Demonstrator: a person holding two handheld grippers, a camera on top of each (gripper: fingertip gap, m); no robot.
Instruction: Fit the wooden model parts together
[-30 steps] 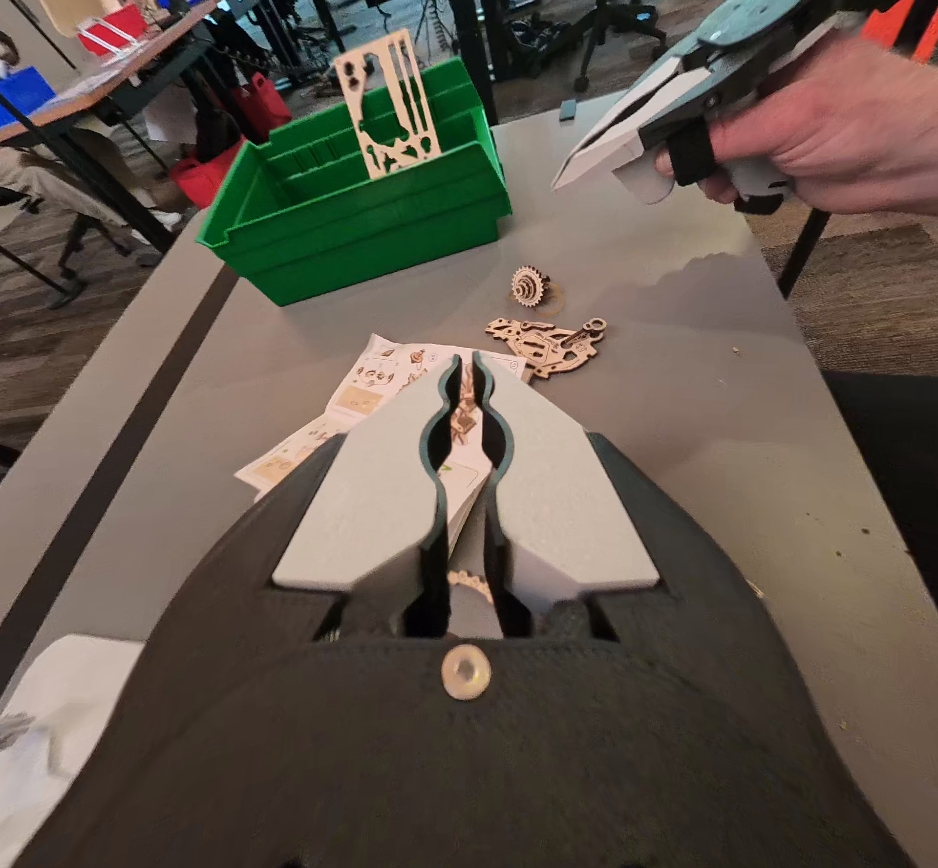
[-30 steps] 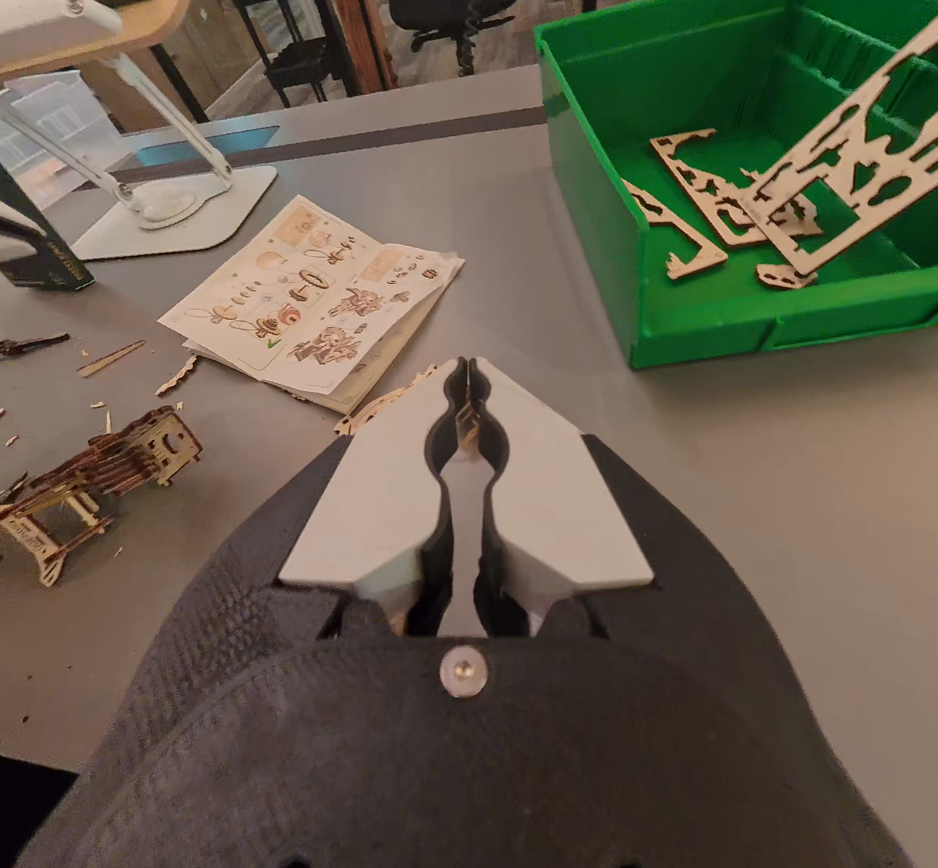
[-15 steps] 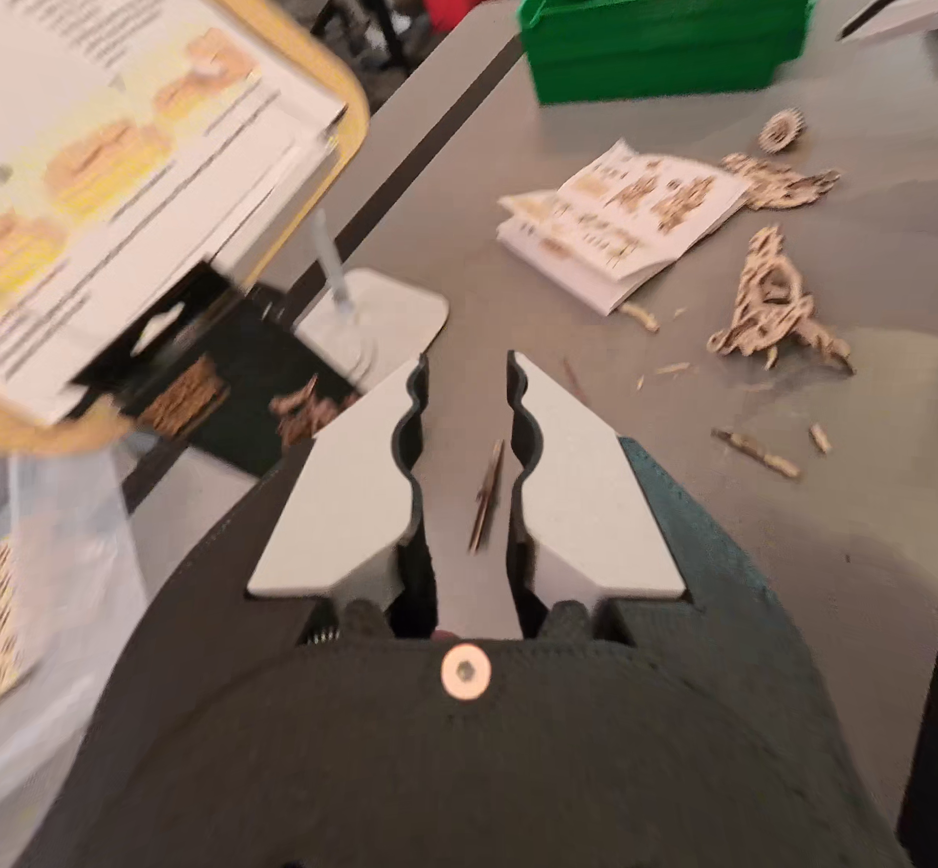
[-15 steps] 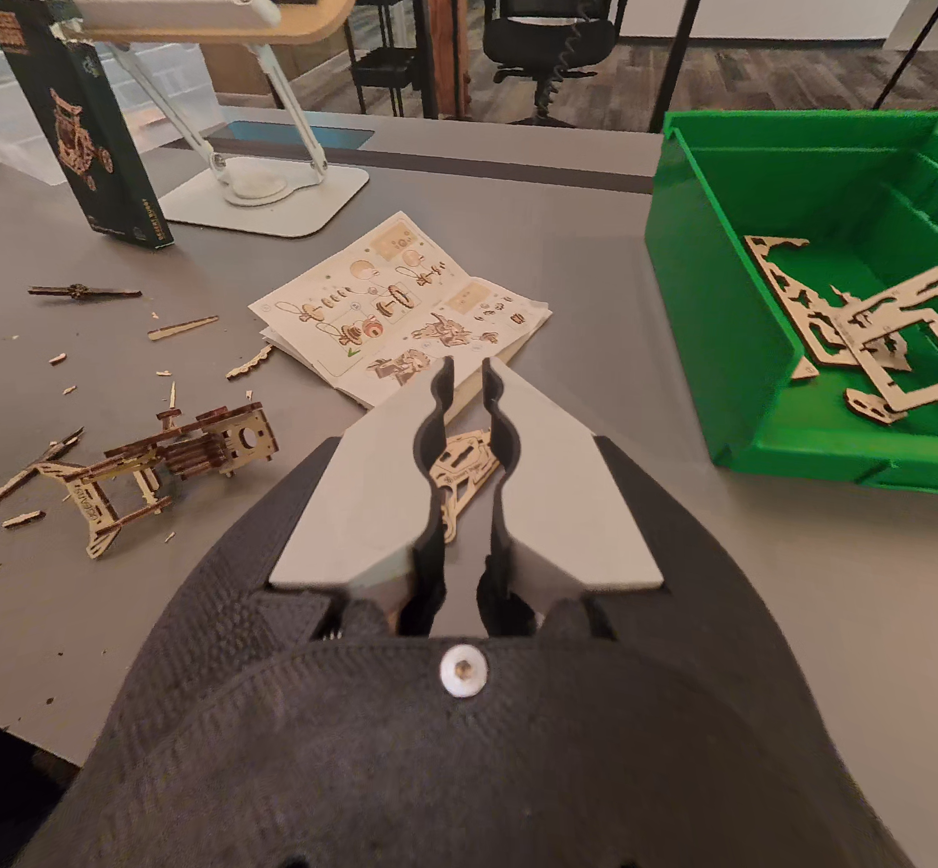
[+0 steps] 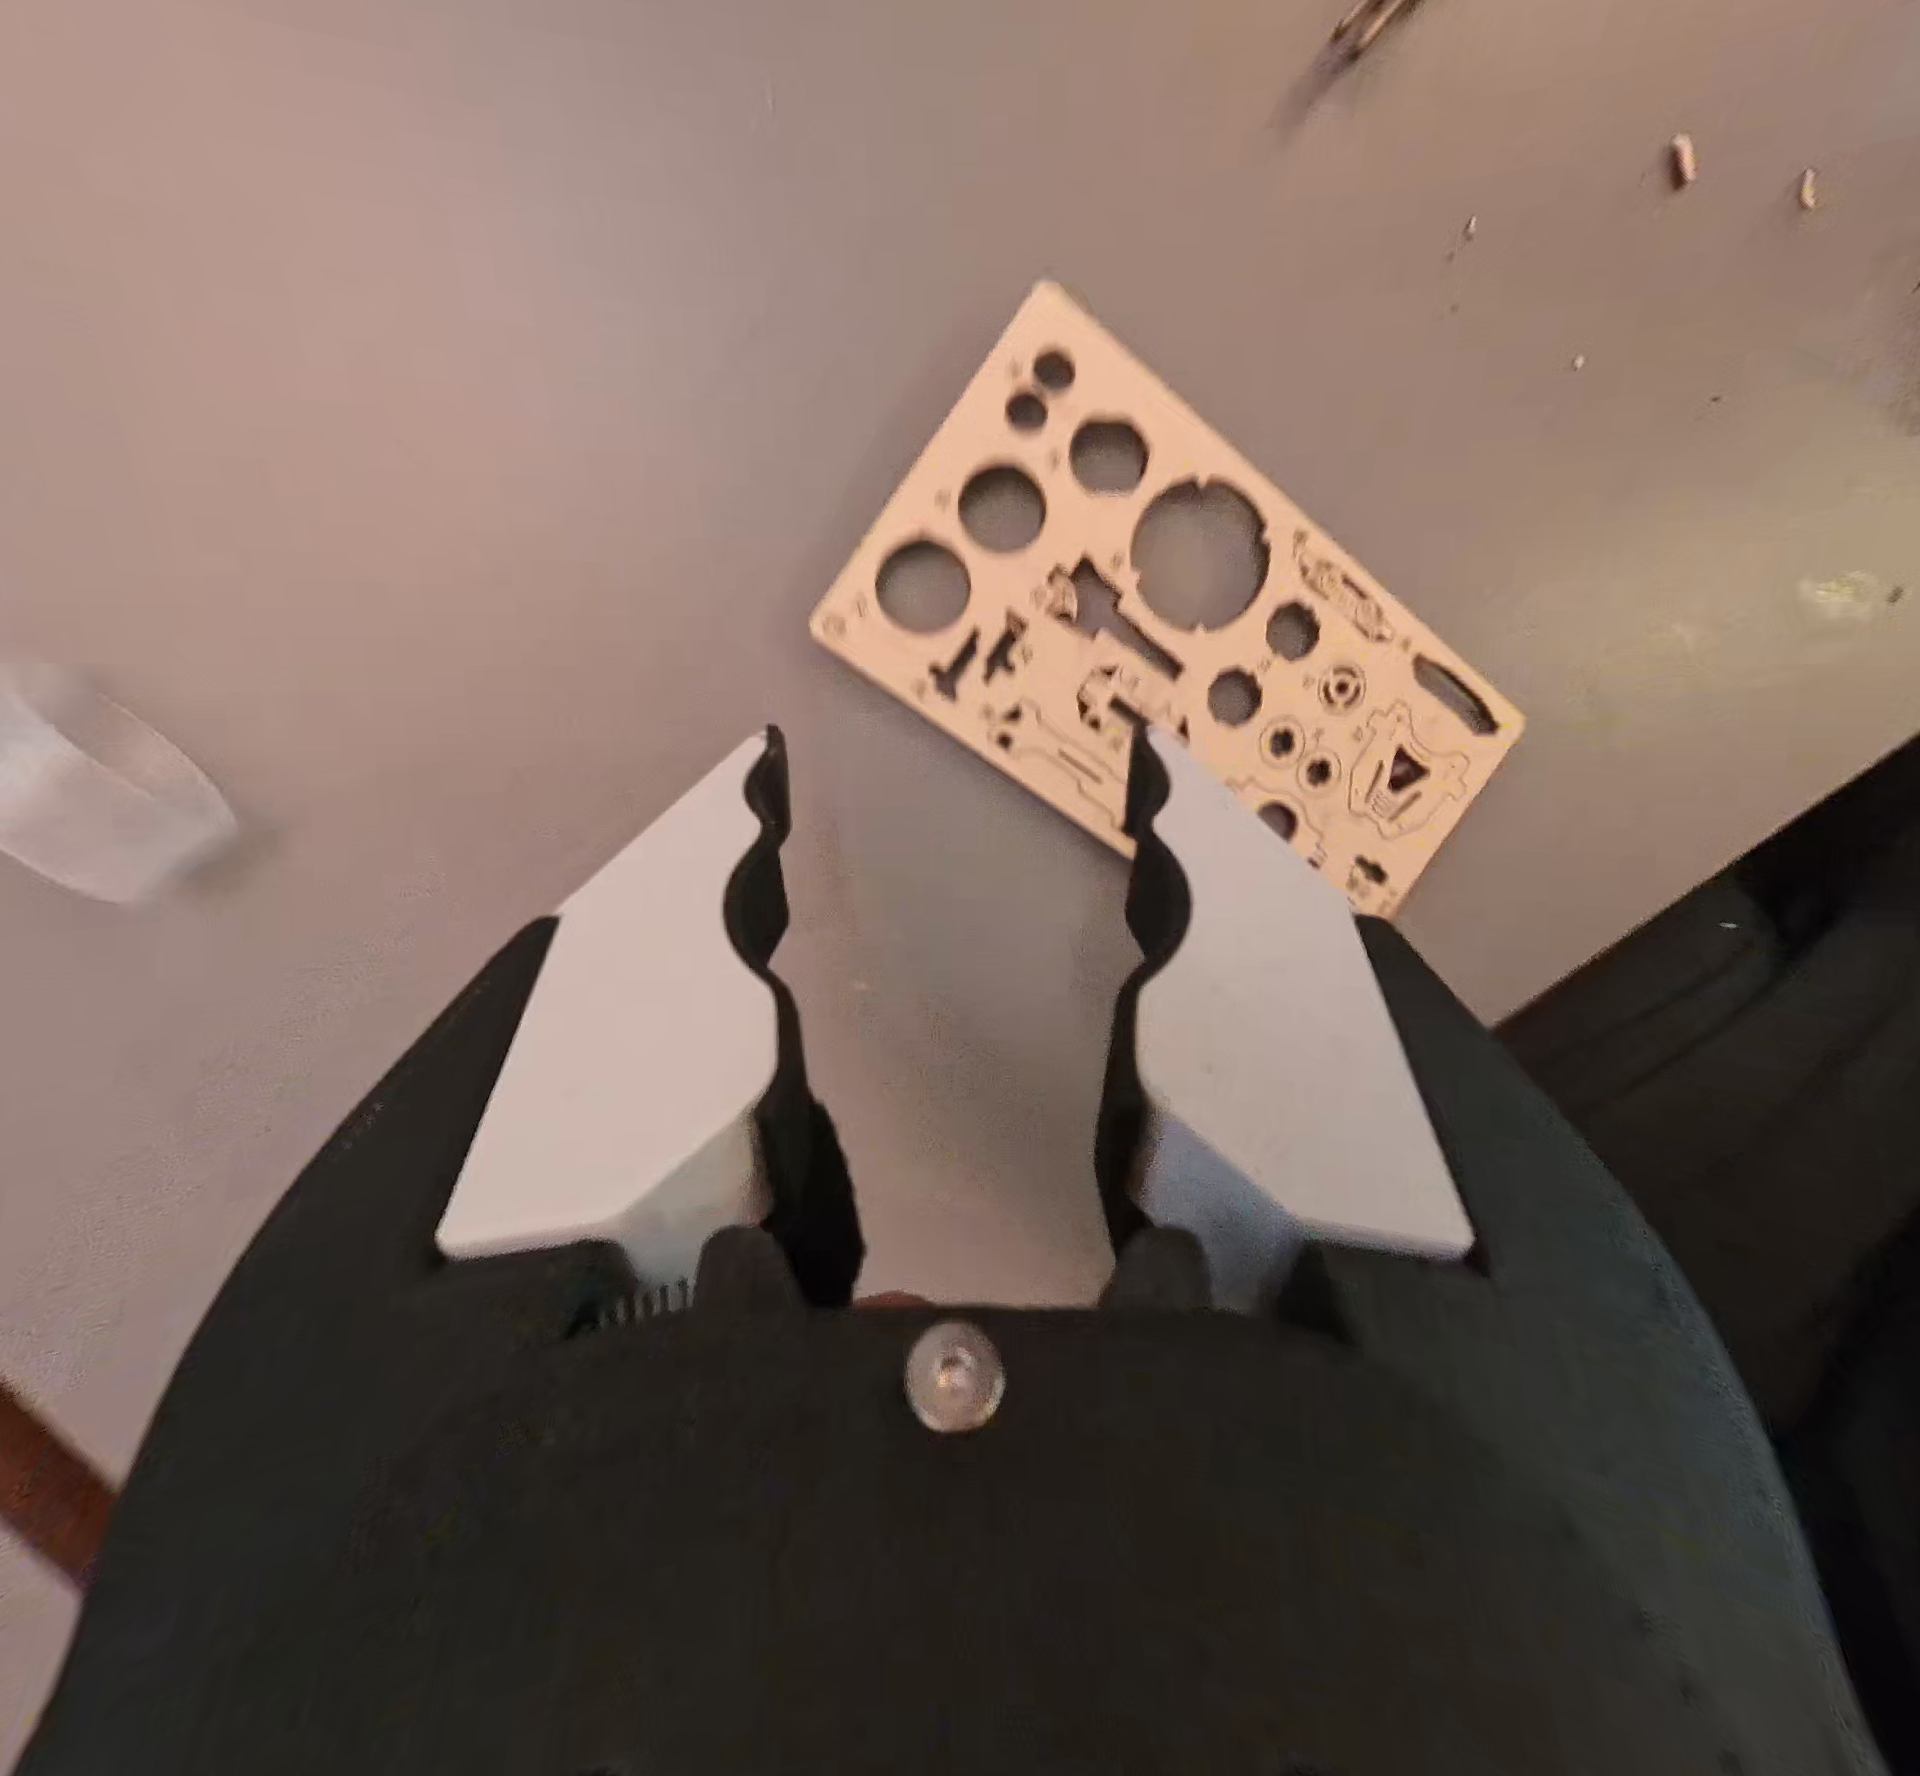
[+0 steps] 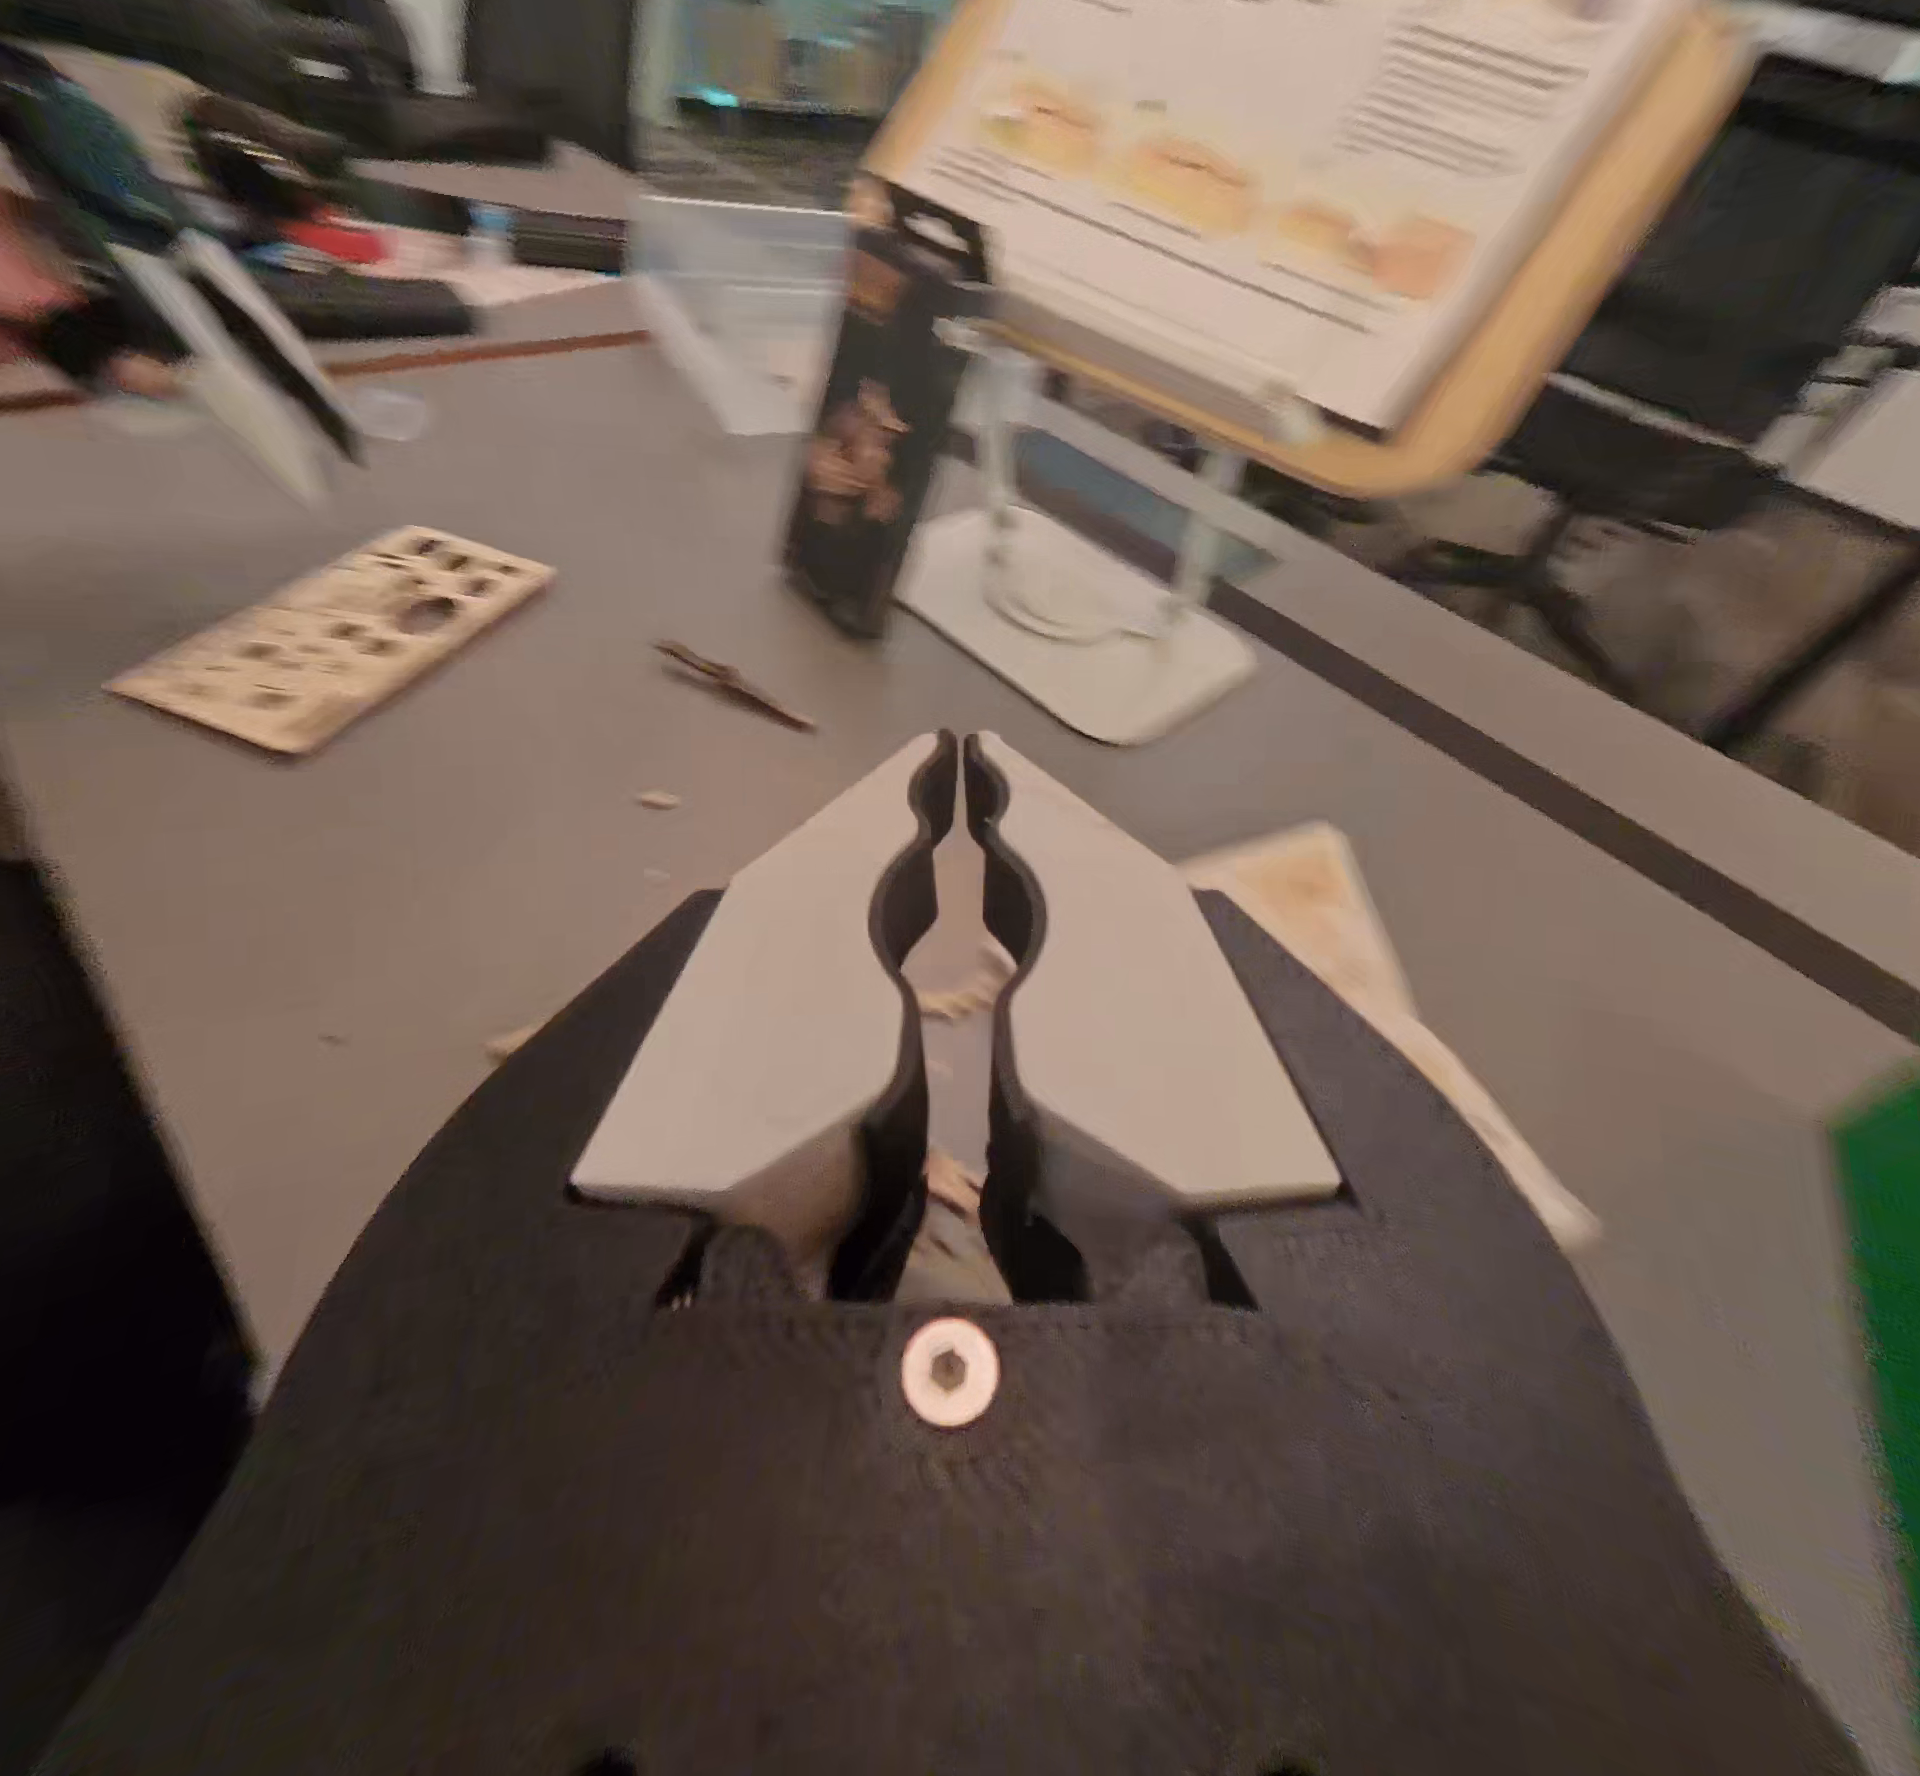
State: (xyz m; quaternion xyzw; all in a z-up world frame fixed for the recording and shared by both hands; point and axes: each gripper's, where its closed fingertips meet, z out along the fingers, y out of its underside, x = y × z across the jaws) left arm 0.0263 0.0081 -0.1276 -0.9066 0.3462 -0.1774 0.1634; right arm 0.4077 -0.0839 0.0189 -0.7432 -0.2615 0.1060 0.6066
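Our left gripper [image 5: 954, 744] hangs over the grey table [image 5: 416, 272], fingers spread wide and empty; the punched wooden sheet [image 5: 1164, 583] lies flat just beyond, its near edge under the right fingertip. Our right gripper [image 6: 960, 741] has its tips almost together with nothing between them. Ahead of it we see a thin stick [image 6: 732, 684], a dark box [image 6: 883, 407] and a document stand [image 6: 1081, 625]; a green bin [image 6: 1881, 1259] edges in at right.

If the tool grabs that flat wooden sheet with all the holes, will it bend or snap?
The wooden sheet looks thin and probably light. It lies flat on the table, so catching an edge may be awkward. So many cutouts leave narrow strips that could snap if squeezed hard.
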